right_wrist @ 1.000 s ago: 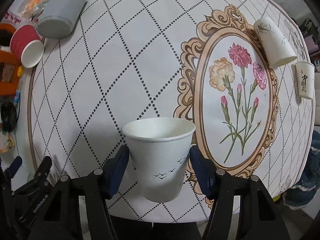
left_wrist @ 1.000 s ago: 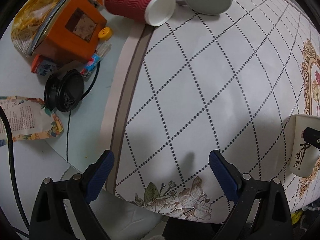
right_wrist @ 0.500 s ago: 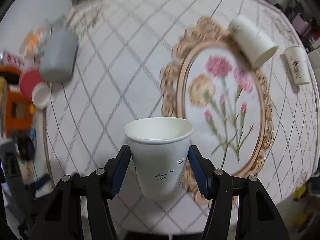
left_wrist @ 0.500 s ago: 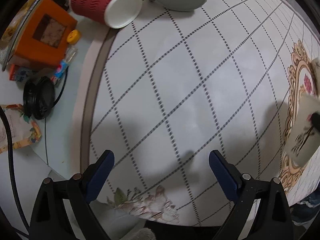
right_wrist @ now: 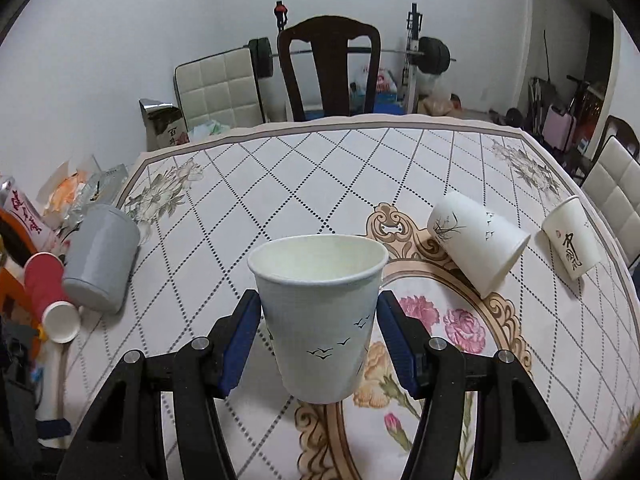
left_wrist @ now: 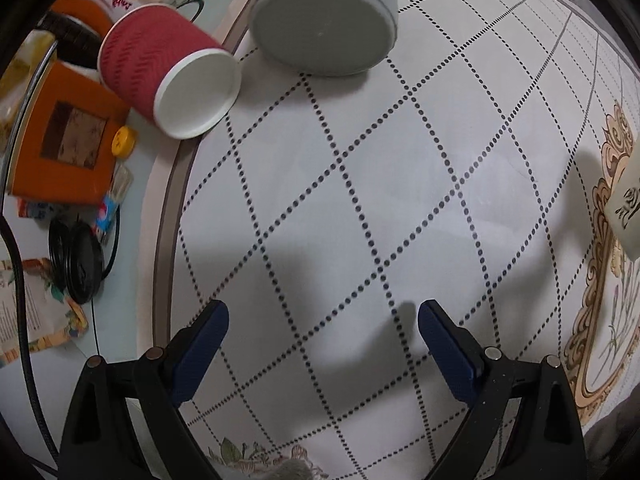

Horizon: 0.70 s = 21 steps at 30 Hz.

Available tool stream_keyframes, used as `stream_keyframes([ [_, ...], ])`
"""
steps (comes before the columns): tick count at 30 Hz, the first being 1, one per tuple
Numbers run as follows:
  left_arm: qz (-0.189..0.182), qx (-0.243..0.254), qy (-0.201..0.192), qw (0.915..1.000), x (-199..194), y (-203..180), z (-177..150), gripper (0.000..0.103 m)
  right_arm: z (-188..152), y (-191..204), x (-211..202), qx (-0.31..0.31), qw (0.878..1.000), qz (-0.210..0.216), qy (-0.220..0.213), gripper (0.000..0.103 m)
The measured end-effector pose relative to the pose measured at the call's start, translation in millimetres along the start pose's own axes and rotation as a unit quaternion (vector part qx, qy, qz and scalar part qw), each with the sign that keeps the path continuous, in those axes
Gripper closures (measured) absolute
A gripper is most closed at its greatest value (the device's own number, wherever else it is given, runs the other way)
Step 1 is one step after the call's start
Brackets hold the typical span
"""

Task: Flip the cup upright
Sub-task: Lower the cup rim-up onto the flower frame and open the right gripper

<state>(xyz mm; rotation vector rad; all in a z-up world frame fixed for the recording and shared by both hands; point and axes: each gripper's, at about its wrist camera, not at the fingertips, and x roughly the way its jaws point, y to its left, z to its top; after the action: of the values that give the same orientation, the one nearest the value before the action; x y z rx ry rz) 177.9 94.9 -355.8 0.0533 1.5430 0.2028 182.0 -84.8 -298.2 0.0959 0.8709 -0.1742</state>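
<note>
My right gripper (right_wrist: 318,320) is shut on a white paper cup with small birds (right_wrist: 320,312), held upright with its mouth up above the patterned tablecloth (right_wrist: 304,184). That cup shows at the right edge of the left wrist view (left_wrist: 628,216). My left gripper (left_wrist: 322,324) is open and empty above the cloth. A red ribbed cup (left_wrist: 168,80) and a grey cup (left_wrist: 324,20) lie on their sides ahead of it. Both also show at the left of the right wrist view: the red cup (right_wrist: 50,296) and the grey cup (right_wrist: 100,256).
Two more white cups lie tipped at the right: one with a plant print (right_wrist: 476,248), one with black lettering (right_wrist: 572,248). An orange box (left_wrist: 64,144), a black lid (left_wrist: 80,264) and packets crowd the left edge. A dark chair (right_wrist: 328,72) stands beyond the table.
The right gripper has tilted from looking down to looking level, with the cup still in it. The left gripper has moved forward towards the red and grey cups.
</note>
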Motion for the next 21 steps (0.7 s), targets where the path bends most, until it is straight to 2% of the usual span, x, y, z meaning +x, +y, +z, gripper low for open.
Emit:
stream_keyframes([
  [2, 0.003, 0.004, -0.001, 1.0000, 3.6, 1.1, 7.3, 0.006, -4.8, -0.9, 6.5, -0.003, 1.000, 0.000, -0.001, 0.041],
  [6, 0.007, 0.014, -0.004, 0.9999, 0.7, -10.3, 1.8, 0.006, -17.0, 0.5, -3.1, -0.028, 0.999, 0.005, -0.015, 0.040],
  [11, 0.007, 0.024, -0.013, 0.9996, -9.4, -18.1, -2.4, 0.006, -29.3, -2.0, -13.6, -0.038, 0.999, 0.010, 0.015, 0.038],
  [15, 0.005, 0.034, -0.029, 0.9990, -27.9, -31.8, -11.1, 0.006, -40.3, -6.2, -23.4, -0.040, 0.998, 0.000, 0.039, 0.025],
  [21, 0.002, 0.051, -0.062, 0.9968, -68.0, -41.6, -36.3, 0.006, -49.9, -19.5, -56.3, -0.028, 0.998, -0.023, 0.057, 0.018],
])
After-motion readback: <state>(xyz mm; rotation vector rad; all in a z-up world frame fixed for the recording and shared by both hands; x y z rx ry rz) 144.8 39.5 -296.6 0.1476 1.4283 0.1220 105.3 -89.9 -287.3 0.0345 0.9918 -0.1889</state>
